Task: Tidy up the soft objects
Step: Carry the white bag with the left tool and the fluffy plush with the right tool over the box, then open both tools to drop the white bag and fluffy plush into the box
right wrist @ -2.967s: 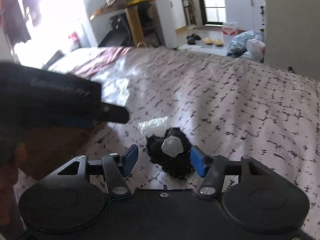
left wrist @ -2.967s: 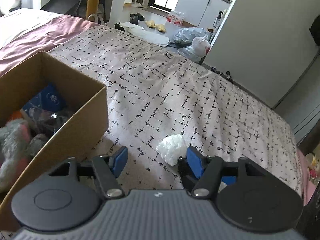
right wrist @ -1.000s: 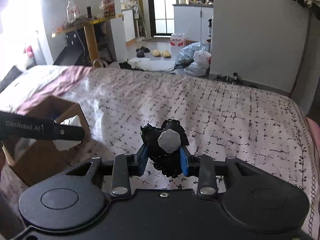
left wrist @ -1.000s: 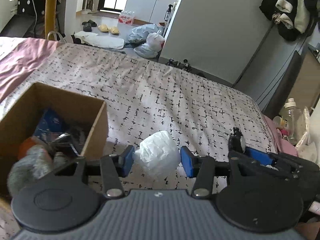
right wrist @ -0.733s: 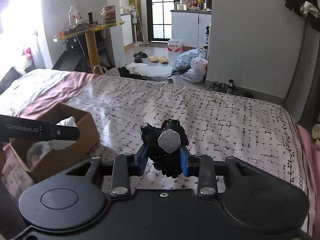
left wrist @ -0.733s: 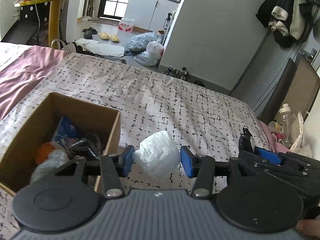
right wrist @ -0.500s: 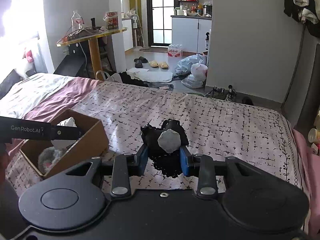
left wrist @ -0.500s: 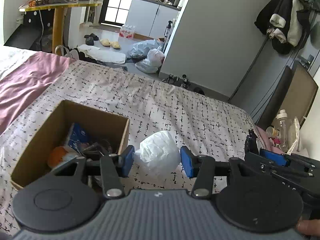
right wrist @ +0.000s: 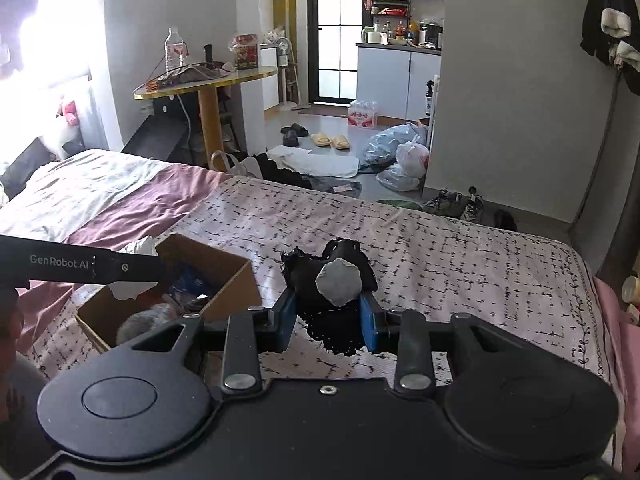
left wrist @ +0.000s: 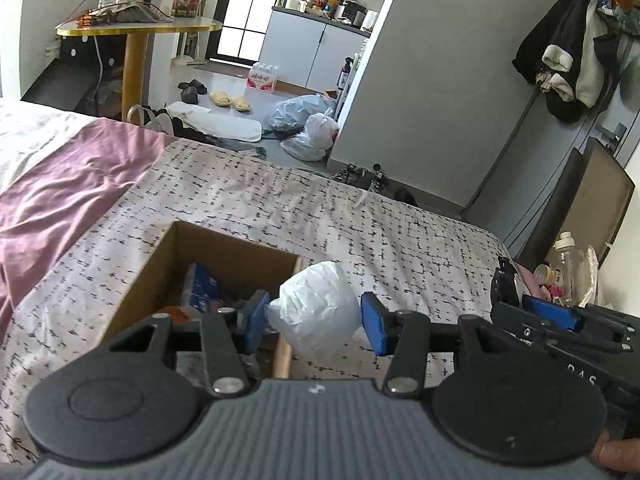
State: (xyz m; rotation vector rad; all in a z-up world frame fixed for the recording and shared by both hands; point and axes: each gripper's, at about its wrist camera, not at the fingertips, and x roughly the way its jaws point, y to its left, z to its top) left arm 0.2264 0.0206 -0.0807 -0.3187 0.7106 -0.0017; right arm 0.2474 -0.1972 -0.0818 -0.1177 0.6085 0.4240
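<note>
My left gripper [left wrist: 314,318] is shut on a crumpled white plastic bag [left wrist: 314,310], held in the air over the right edge of an open cardboard box [left wrist: 224,252] on the bed. The box holds a blue packet, something orange and a grey plush. My right gripper [right wrist: 328,312] is shut on a black soft object with a grey patch [right wrist: 332,284], raised above the bed to the right of the cardboard box [right wrist: 236,280]. The left gripper's arm [right wrist: 80,266] crosses the right wrist view with the white bag [right wrist: 136,248] over the box.
The bed has a white spread with black dashes [left wrist: 360,232] and a mauve sheet [left wrist: 60,184] at left. Beyond its far edge the floor holds plastic bags [left wrist: 308,128], slippers and shoes. A yellow round table [left wrist: 136,28] stands far left; bottles [left wrist: 568,264] sit at the right bedside.
Both grippers have risen and drawn back from the bed with their objects still held. The box now sits lower and farther in both views, with the white bag over its right edge.
</note>
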